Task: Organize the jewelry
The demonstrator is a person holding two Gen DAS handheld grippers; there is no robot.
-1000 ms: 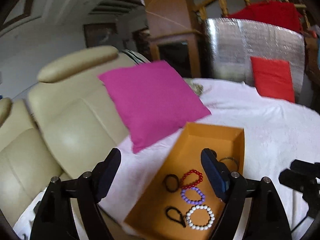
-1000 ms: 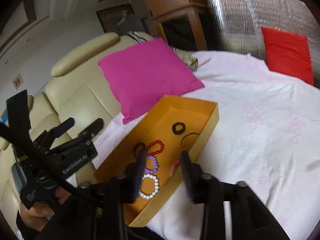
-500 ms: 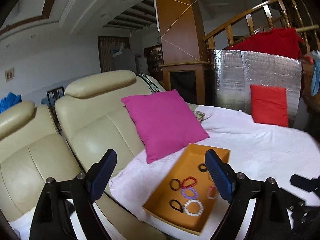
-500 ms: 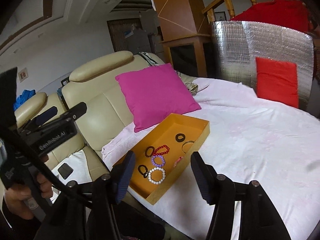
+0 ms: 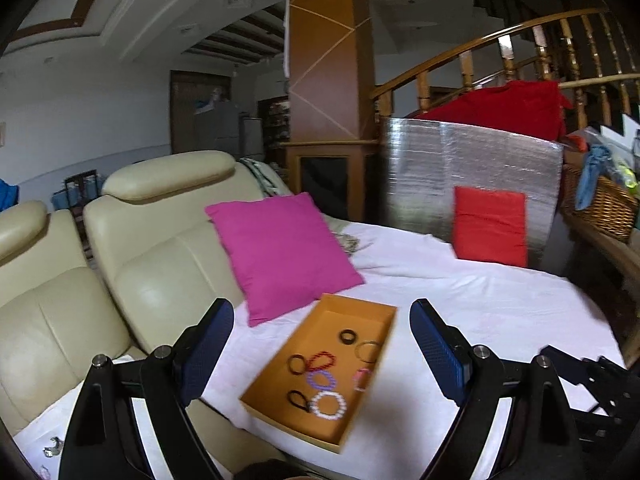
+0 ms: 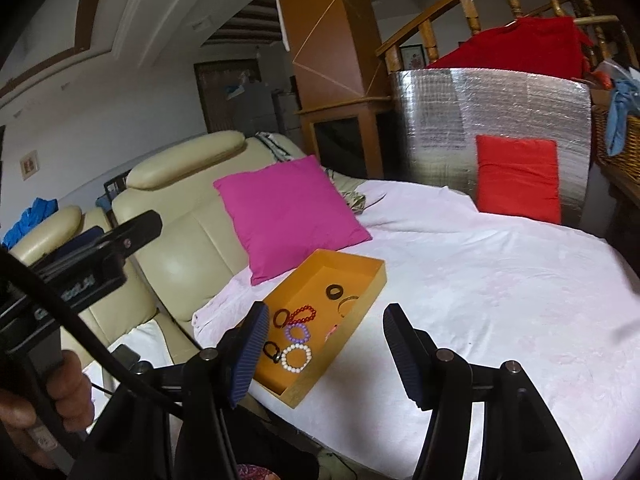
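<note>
Left wrist view: orange tray on white cloth, open-topped, shallow, flat-walled like card, near edge blurred. Inside, seven loops: white beads, purple beads, red beads, pink piece against right wall, two dark bands at left, thick dark ring and thin bangle at far end. Left tool spread wide, empty, ribbed blue pads framing tray from well above; no contact. Magenta pillow propped just beyond tray, soft and square, leaning on cream sofa, smooth and glossy like leather. Far right, red cushion upright against quilted silver sheet. Wicker basket at right edge, wooden banister and brown pillar behind.

Right wrist view: right tool parted about halfway, empty, left pad overlapping tray's near left corner, right pad over bare cloth. Left hand at lower left gripping black handle, cable crossing in front. Nothing between tools and tray.
</note>
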